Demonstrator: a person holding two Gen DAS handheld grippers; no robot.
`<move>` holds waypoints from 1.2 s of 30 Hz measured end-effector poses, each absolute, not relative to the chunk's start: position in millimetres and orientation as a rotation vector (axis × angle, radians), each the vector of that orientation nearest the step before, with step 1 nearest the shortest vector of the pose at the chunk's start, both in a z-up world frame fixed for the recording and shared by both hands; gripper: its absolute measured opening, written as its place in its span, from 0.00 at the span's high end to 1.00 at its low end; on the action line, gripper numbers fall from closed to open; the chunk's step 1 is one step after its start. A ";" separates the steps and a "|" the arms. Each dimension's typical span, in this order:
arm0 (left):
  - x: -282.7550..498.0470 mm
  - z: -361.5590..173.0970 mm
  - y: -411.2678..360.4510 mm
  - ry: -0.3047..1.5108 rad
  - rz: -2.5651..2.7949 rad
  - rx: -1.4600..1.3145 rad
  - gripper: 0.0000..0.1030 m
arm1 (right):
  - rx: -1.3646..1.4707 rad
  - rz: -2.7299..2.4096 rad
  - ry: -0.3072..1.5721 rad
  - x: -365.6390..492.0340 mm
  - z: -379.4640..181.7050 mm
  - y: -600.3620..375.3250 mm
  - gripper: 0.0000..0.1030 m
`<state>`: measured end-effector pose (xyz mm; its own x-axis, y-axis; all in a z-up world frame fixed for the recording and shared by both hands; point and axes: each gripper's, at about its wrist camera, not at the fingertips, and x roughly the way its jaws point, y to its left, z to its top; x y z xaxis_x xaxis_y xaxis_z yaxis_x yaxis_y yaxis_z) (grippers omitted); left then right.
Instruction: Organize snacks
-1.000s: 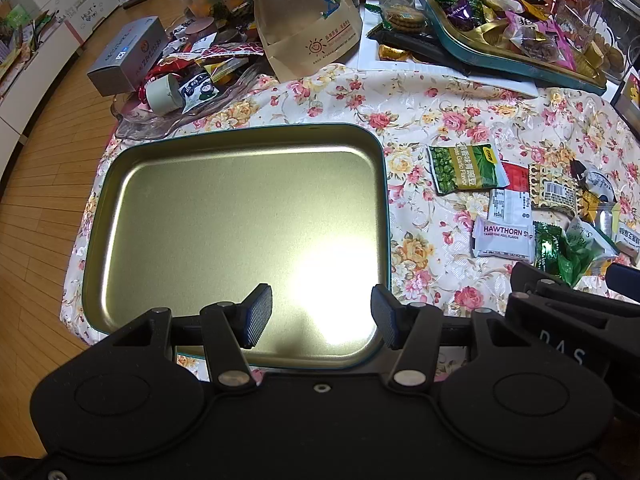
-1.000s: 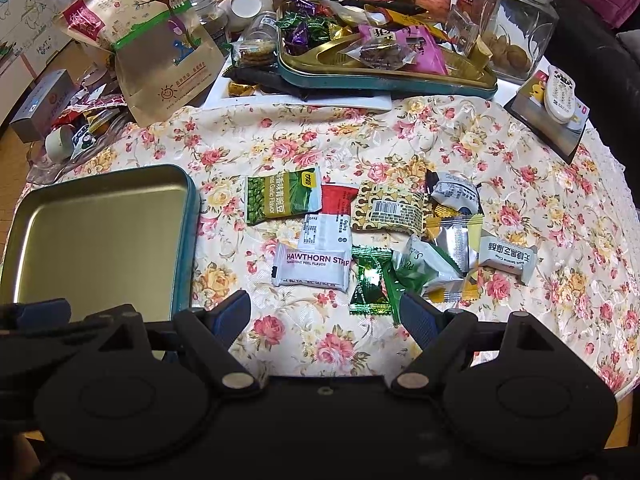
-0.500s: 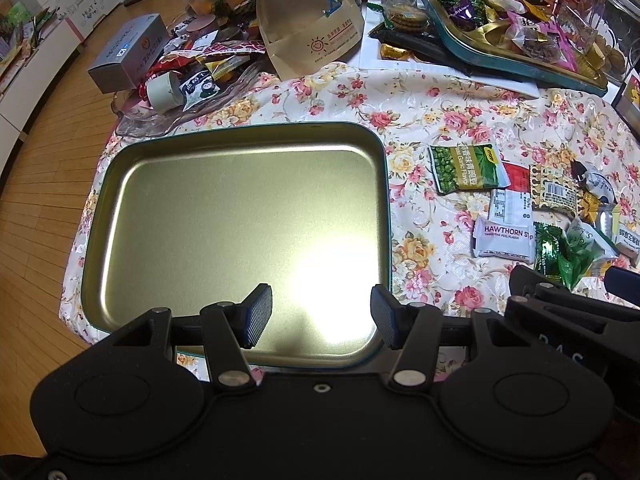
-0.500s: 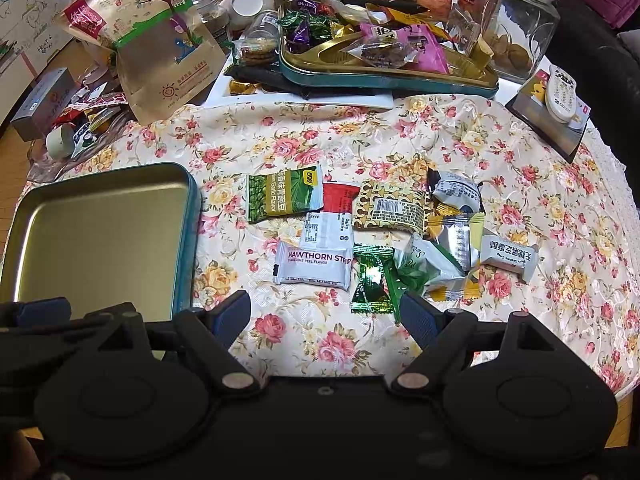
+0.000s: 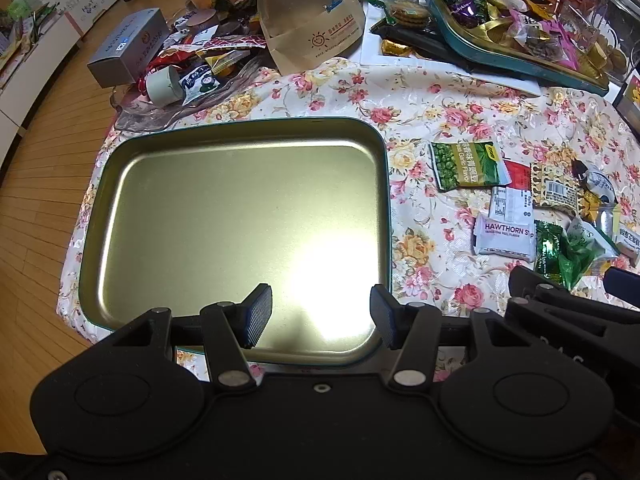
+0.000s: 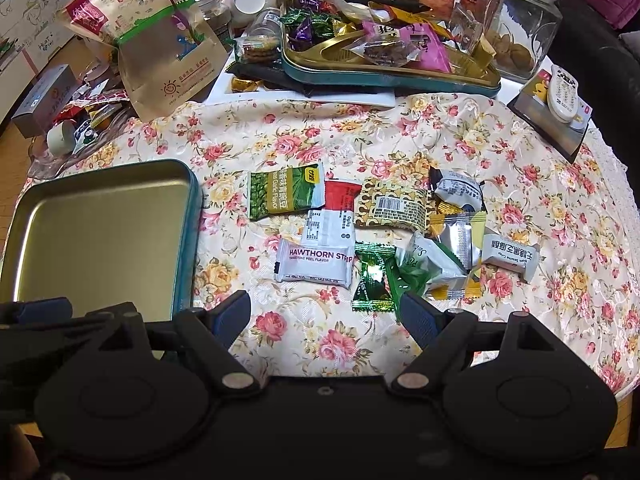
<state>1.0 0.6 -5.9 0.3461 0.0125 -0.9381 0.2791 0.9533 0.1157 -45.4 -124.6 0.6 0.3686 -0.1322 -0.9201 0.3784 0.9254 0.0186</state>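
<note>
Both views are evenly and brightly lit from overhead indoor light. In the left wrist view a strong white glare patch sits on the bare floor of the gold tray (image 5: pixel 224 216), near its front edge. The black left gripper (image 5: pixel 321 314) and right gripper (image 6: pixel 325 312) read as dark masses with little surface detail. Fisheye distortion bends the wooden floor (image 5: pixel 36 184) and the worktop (image 6: pixel 580 240) edge into curves. Central snack packets (image 6: pixel 314 260) are sharp, with legible print; corners darken.
</note>
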 end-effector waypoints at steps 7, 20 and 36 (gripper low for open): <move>0.9 -5.6 1.1 1.208 -0.182 0.271 0.43 | 0.251 -0.333 1.147 -45.4 1.5 -126.1 0.17; -6.2 -1.9 -21.4 1.194 -0.240 0.268 0.43 | 0.282 -0.375 1.157 -60.6 1.5 -152.9 0.17; -22.9 7.6 -94.6 1.256 -0.380 0.246 0.43 | 0.412 -0.642 1.119 -122.0 -0.8 -263.1 0.17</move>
<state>-22.9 -94.6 7.6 0.2594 -0.1443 -0.9549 0.4096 0.9119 -0.0266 -122.0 -263.1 -0.8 0.2877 -0.2655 -0.9202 0.6603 0.7510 -0.0103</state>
